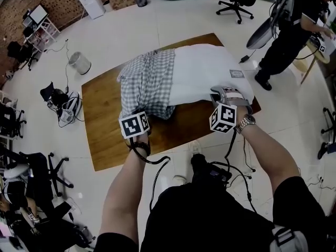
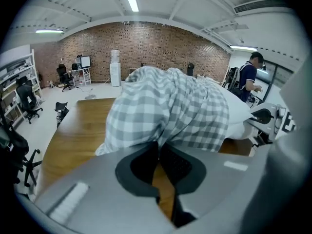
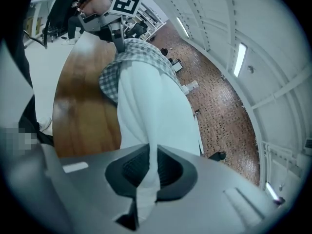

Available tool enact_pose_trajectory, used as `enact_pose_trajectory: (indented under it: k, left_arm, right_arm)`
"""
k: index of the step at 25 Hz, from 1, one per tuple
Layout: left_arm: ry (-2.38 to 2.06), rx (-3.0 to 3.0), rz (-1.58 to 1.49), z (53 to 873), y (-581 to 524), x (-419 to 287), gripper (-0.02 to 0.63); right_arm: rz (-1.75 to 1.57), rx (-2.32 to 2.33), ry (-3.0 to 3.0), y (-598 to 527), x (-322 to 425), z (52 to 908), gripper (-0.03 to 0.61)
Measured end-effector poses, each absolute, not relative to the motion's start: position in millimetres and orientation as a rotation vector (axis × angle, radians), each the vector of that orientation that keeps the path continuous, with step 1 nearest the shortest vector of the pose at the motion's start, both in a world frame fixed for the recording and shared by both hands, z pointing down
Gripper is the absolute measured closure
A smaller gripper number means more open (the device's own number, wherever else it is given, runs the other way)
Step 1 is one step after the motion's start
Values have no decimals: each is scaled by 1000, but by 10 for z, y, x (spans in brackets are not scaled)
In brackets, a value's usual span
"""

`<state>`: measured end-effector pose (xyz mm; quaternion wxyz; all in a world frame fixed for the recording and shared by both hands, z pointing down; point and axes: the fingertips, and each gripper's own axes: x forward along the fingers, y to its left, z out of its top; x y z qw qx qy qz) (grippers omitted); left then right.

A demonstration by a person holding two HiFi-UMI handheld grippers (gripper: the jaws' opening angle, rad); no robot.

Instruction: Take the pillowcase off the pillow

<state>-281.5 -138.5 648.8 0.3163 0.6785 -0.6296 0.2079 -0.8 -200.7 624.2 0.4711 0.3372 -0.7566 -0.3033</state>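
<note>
The checked pillowcase [image 1: 147,83] covered only the left half of the white pillow [image 1: 207,70], both lying mid-frame on the wooden tabletop [image 1: 105,135]. The left gripper [image 2: 158,149] was clamped on the pillowcase's bunched edge. The right gripper [image 3: 147,172] pinched a fold of the bare pillow's fabric. The stripping step looked roughly half done. The next move would call for drawing the case off leftward while the pillow was held back.
</note>
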Motion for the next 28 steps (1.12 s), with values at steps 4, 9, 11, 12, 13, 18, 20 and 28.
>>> enact_pose_trajectory:
  k: [4, 9, 11, 12, 13, 18, 20, 28]
  left_arm:
    - [-1699, 1770, 530, 6462, -1271, -2967, 600]
    - [-1723, 1747, 510, 6515, -1060, -3142, 600]
    - [-1717, 1749, 513, 6518, -995, -3171, 600]
    - [-1709, 1753, 519, 6517, -967, -3167, 600]
    - [-1698, 1759, 525, 6516, -940, -3147, 600]
    - [-1657, 1775, 501, 6563, -738, -2975, 584]
    - [-1657, 1781, 496, 6552, -658, -2935, 563]
    - [-1688, 1880, 452, 6111, -410, -2820, 545]
  right_arm:
    - [-725, 839, -1868, -1921, 134, 6235, 558]
    - [-686, 854, -1886, -1736, 225, 6266, 558]
    - [-653, 859, -1898, -1666, 228, 6282, 558]
    - [-635, 860, -1902, -1637, 219, 6294, 557]
    - [-620, 860, -1903, -1609, 207, 6309, 555]
    - [-569, 835, -1937, -1417, 153, 6347, 480]
    - [-516, 824, -1958, -1320, 165, 6338, 435]
    - [-467, 853, -2034, -910, 48, 5968, 403]
